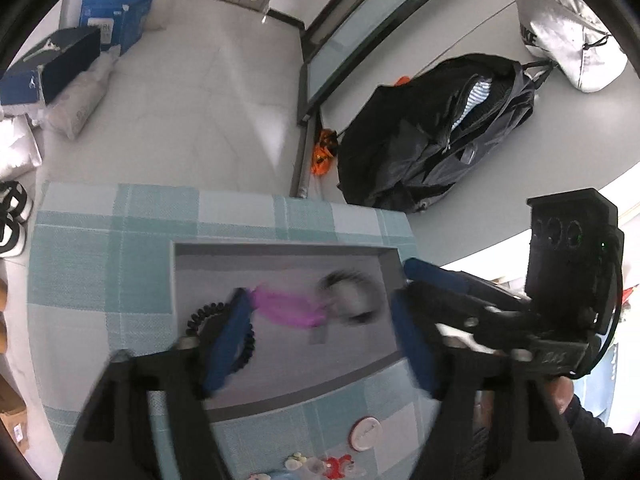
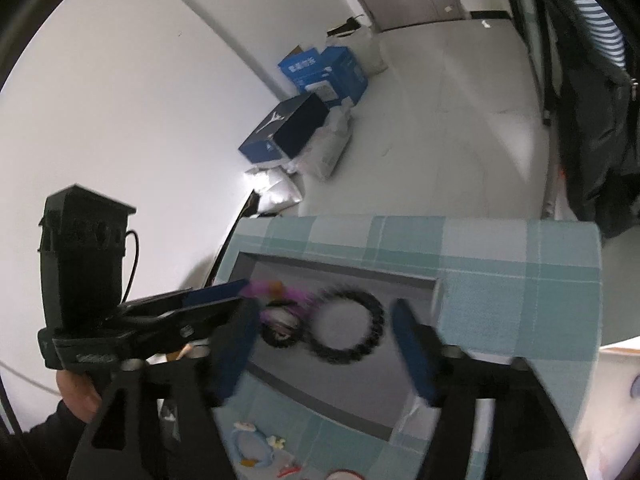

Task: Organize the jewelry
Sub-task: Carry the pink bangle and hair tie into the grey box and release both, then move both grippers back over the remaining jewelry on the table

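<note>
Both grippers, left (image 1: pixel 320 332) and right (image 2: pixel 324 344), gape wide over the gray tray (image 1: pixel 280 252), which holds three hair ties while small trinkets (image 1: pixel 320 464) wait outside.

Each claw is made of black plastic with two blue pads. On the left claw (image 1: pixel 320 340), silver screws are seen near the pads. A black box with round holes, a thin cable and a tiny green light is fixed on the right claw (image 2: pixel 324 348). Bare skin and dark sleeves are seen behind.
</note>
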The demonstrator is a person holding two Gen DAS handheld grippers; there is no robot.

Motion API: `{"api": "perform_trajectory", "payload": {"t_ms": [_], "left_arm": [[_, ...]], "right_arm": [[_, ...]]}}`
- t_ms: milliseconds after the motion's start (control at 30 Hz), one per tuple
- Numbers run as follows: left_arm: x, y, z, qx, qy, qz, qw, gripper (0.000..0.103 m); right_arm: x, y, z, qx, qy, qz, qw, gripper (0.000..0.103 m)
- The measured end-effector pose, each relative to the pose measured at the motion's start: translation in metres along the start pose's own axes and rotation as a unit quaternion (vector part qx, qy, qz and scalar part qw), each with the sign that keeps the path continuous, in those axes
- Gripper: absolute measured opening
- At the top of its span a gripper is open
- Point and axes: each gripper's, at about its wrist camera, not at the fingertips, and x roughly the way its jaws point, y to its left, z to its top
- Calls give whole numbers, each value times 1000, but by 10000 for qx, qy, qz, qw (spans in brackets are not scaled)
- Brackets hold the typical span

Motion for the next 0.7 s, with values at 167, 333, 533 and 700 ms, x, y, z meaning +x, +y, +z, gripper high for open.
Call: {"api": "perform_trajectory", "payload": {"t_ms": [167, 333, 533, 700], "left_arm": [[-12, 2, -2, -78, -227, 122, 9996, 86], [-26, 1, -8, -73, -479, 379, 9981, 86], [-36, -8, -24, 56, -654, 732, 9952, 86], [-40, -18, -43, 227, -721, 912, 9930, 86]], "right_arm": [[-19, -3, 1, 20, -275, -53, 9996, 78], [-33, -6, -3, 104, -467, -118, 9988, 80], [-47, 0, -13, 52, -655, -199, 9976, 87], [-61, 10, -28, -196, -817, -308, 9960, 96]]}}
